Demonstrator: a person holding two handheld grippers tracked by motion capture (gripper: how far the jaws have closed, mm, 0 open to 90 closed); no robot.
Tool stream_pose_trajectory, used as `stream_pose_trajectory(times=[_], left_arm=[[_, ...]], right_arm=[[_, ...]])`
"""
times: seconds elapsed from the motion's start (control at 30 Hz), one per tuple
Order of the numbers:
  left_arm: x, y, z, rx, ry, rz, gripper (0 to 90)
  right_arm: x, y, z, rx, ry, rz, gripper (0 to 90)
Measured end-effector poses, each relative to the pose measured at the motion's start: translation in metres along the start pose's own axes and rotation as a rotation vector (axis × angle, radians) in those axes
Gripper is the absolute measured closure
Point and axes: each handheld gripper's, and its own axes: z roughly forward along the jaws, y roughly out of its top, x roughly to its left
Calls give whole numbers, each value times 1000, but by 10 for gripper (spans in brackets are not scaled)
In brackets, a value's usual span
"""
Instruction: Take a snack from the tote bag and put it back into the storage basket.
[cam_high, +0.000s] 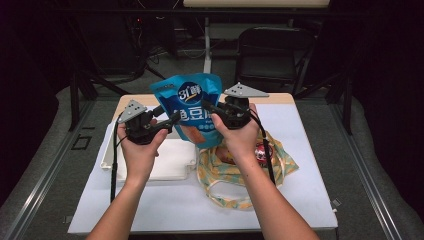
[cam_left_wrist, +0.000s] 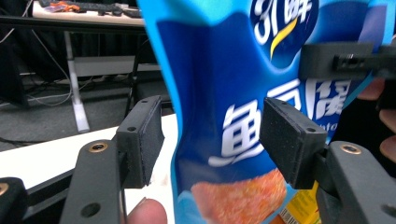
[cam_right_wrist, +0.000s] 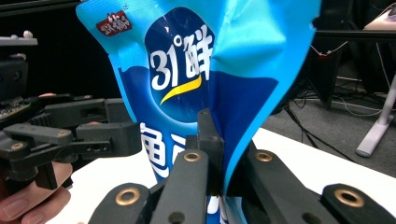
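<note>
Glossy blue foil pouch (cam_high: 192, 107), light and crinkly at frame centre, hangs pinched in the right hand-held gripper (cam_right_wrist: 212, 154) by its edge, while the left hand-held gripper (cam_left_wrist: 215, 135) stands open around it.

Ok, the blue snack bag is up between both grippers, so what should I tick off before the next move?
1. right gripper clamped on the blue snack bag: ok.
2. left gripper jaws apart, pads off the bag: ok.
3. Bag lifted above the table: ok.
4. Patterned cloth bag lying below the hands: ok.
5. Cloth bag mouth open wide enough: cannot tell.
6. White tray out of the way: ok.
</note>
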Motion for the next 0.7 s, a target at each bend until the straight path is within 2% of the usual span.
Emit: stream_pose_trajectory(times=[0.1,0.37,0.57,0.7], left_arm=[[-1,3,1,-5,-11,5,396],[-2,11,-2,-27,26,-1,478],[-2,13,-7,-26,35,-5,734],[-1,15,-10,-2,46,-17,846]], right_arm=[[3,0,3,-1,9,6,900],[11,2,8,-10,22,6,900],[18,0,13,-2,31,3,899],[23,-1,16,6,24,-13,894]])
